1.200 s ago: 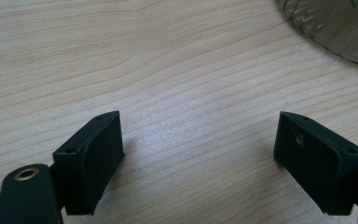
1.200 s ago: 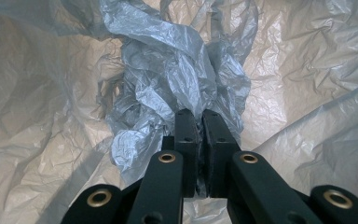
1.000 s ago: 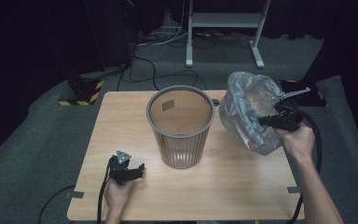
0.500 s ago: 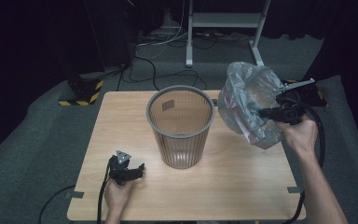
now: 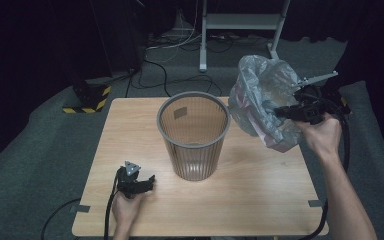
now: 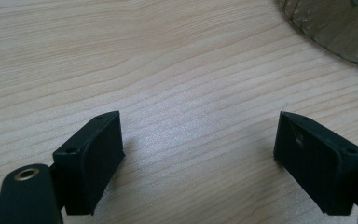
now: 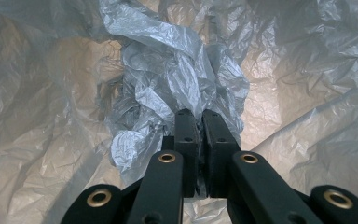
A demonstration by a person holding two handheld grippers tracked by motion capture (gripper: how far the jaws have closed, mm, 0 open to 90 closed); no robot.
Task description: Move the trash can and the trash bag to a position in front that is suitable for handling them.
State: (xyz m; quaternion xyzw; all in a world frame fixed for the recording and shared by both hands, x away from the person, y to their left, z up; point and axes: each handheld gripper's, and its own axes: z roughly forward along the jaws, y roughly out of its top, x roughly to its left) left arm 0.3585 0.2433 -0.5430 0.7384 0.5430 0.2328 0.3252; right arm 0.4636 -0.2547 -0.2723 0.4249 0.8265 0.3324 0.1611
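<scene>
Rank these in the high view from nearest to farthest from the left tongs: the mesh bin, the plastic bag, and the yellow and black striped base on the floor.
From the left tongs:
1. Mesh bin, just right and ahead, mid-table.
2. Striped base, off the table, on the floor beyond its far left corner.
3. Plastic bag, far right, held up by the right tongs.

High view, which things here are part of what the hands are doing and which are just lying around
In the job:
- plastic bag, pinched by the right tool, its jaws shut on it
- mesh bin on the table
- left tool, jaws open, resting on the table

Just lying about:
- cables on the floor
- metal stand behind the table
- yellow-black striped base
</scene>
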